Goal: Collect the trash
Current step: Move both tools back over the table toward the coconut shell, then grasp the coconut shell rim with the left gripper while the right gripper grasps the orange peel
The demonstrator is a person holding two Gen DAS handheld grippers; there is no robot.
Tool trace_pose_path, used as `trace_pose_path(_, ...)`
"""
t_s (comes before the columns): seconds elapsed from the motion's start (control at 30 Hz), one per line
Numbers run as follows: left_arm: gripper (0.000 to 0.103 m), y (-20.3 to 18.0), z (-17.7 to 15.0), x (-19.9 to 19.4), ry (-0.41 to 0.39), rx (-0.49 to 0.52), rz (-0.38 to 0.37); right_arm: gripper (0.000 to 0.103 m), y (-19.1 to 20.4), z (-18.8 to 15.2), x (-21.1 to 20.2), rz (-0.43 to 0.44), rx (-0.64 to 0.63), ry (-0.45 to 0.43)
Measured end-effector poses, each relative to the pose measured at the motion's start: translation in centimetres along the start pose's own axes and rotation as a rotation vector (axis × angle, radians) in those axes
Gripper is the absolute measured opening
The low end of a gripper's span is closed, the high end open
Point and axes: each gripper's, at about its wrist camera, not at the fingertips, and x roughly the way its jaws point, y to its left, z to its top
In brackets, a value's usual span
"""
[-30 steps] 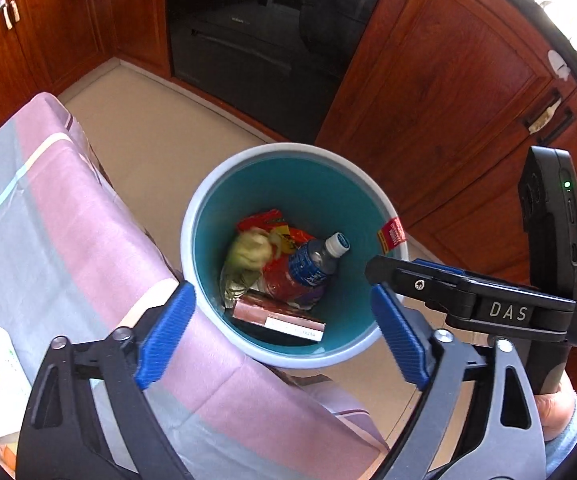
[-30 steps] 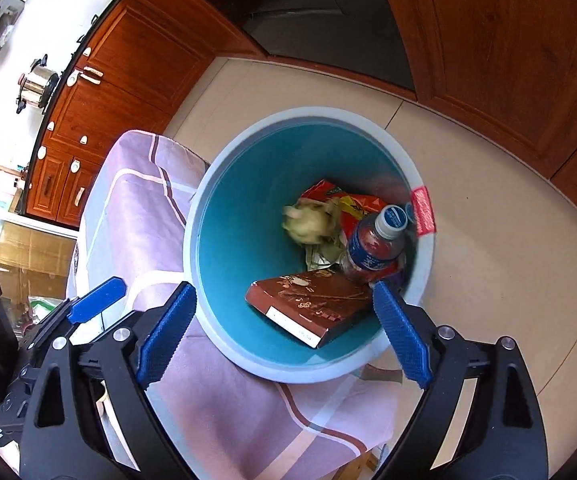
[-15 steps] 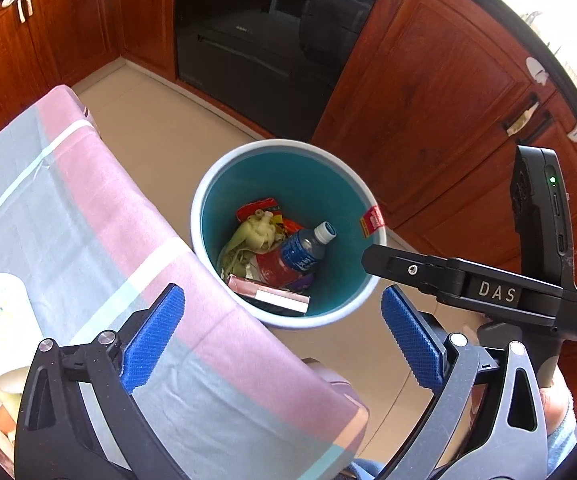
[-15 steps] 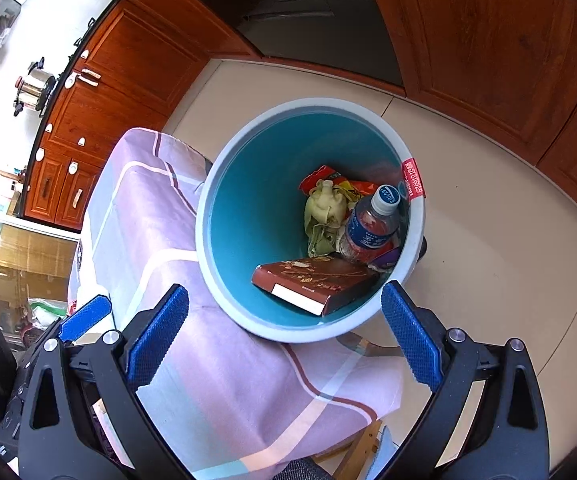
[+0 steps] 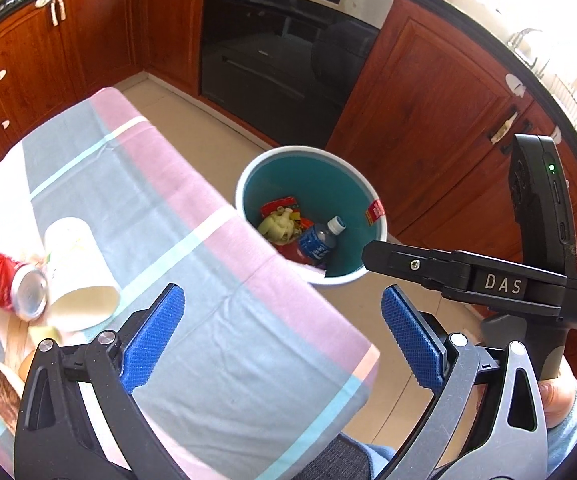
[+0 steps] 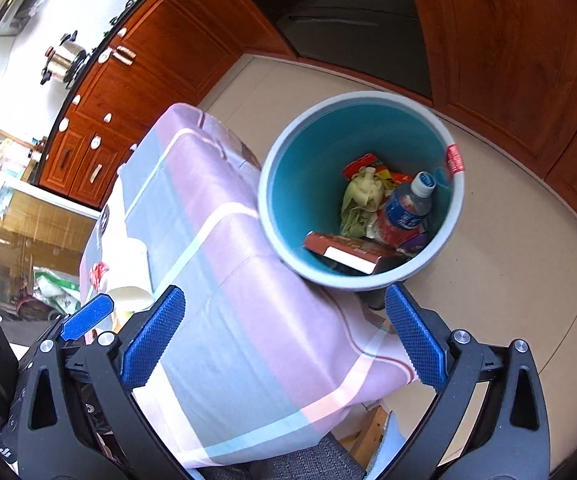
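Left wrist view shows both jaws wide open and empty, so next grab the red can (image 5: 10,289) at left for the bin (image 5: 312,152).

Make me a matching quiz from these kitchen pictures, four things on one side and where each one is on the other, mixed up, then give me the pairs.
Things
1. soda can
2. water bottle
3. paper cup
4. brown box

Places
A. in the bin, white cap pointing up toward the rim
B. lying on the tablecloth, open mouth toward the camera
C. on its side at the table's left edge, touching the cup
D. at the bottom of the bin, nearest the table

Pairs: 1-C, 2-A, 3-B, 4-D
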Motion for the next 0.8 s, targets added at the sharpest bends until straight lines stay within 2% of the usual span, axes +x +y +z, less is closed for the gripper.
trace_pose_path(0.27, 0.099, 5.5, -4.7, -4.8, -0.045, -0.039, 0.085, 0.096, 6.1, -3.1, 1.3, 0.011, -0.115, 0.067)
trace_pose_path(0.53, 0.099, 14.6, -10.1, -8.9, -0.081, -0.136, 0.21, 0.096, 13.1, -6.6, 4.8, 0.021, -0.233, 0.144)
trace_pose_path(0.8, 0.099, 23.0, -15.0, -10.8, -0.12, -0.253, 0.272, 0.096, 18.8, -9.9, 8.9, 0.01, -0.35, 0.23)
